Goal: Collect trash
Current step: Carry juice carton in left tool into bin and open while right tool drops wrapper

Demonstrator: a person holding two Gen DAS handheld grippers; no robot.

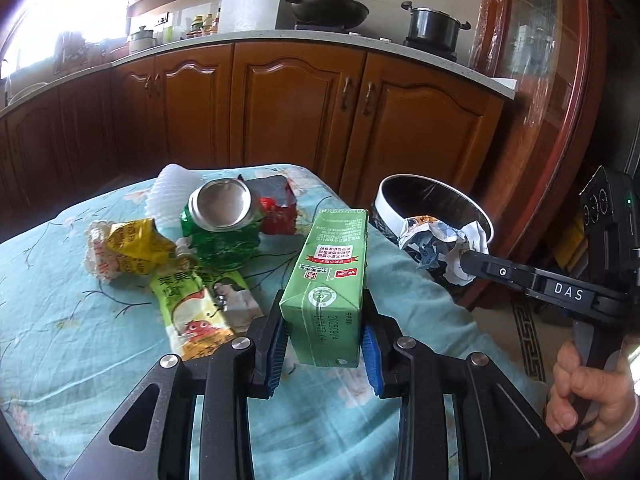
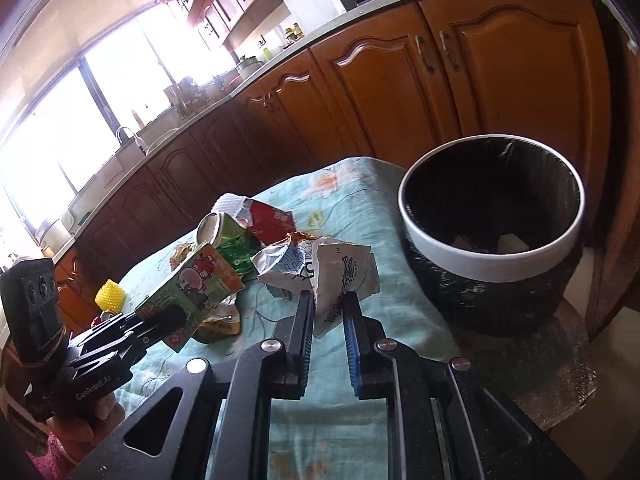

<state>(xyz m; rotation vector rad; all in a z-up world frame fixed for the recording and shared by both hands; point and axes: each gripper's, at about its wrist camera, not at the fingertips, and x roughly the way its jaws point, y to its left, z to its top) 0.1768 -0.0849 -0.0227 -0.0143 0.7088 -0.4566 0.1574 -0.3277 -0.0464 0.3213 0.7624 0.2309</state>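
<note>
My left gripper (image 1: 324,336) is shut on a green drink carton (image 1: 328,280) and holds it above the table; the carton also shows in the right wrist view (image 2: 192,284). My right gripper (image 2: 327,312) is shut on a crumpled white and blue paper wrapper (image 2: 320,264), near the rim of a black-lined bin with a white band (image 2: 492,248). In the left wrist view the wrapper (image 1: 436,240) hangs at the bin's edge (image 1: 384,200). A crushed green can (image 1: 220,224), a yellow wrapper (image 1: 128,248), a green pouch (image 1: 196,312) and a red packet (image 1: 278,212) lie on the table.
The table has a light blue flowered cloth (image 1: 60,320). A white foam net (image 1: 168,192) lies behind the can. Brown kitchen cabinets (image 1: 288,112) stand behind, with a wok (image 1: 328,10) and a pot (image 1: 434,28) on the counter. The bin stands on a dark stool (image 2: 560,380).
</note>
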